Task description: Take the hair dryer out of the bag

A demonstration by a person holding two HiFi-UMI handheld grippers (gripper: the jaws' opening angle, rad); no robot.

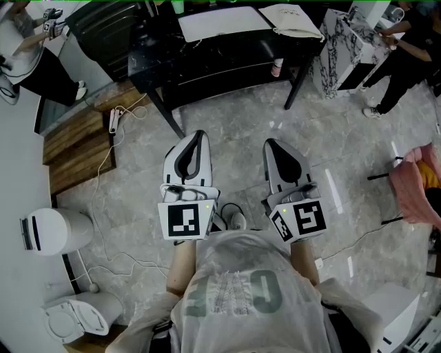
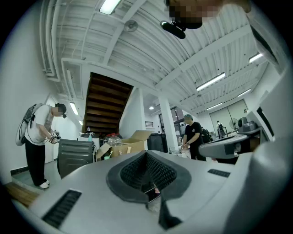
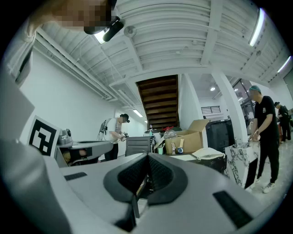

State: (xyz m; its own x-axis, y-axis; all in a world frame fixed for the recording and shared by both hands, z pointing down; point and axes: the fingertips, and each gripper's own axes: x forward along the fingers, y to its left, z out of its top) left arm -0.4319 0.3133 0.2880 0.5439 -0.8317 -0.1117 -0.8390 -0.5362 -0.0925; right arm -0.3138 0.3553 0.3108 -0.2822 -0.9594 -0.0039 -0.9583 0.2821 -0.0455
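Note:
A cream cloth bag (image 1: 294, 20) lies on the right end of the black table (image 1: 207, 55) at the far side of the room; it also shows in the right gripper view as the cream bag (image 3: 208, 154). No hair dryer shows in any view. My left gripper (image 1: 200, 135) and right gripper (image 1: 271, 143) are held side by side at chest height over the floor, well short of the table. Each points roughly level toward it. The left gripper (image 2: 146, 153) and right gripper (image 3: 147, 158) both have their jaws closed together with nothing between them.
A white sheet (image 1: 222, 23) lies on the table beside the bag. A marble-patterned cabinet (image 1: 342, 48) stands right of it, with a person (image 1: 406, 45) there. Another person (image 1: 31, 52) stands at the far left. Wooden steps (image 1: 76, 148), floor cables (image 1: 103, 165) and a white bin (image 1: 52, 231) are to my left.

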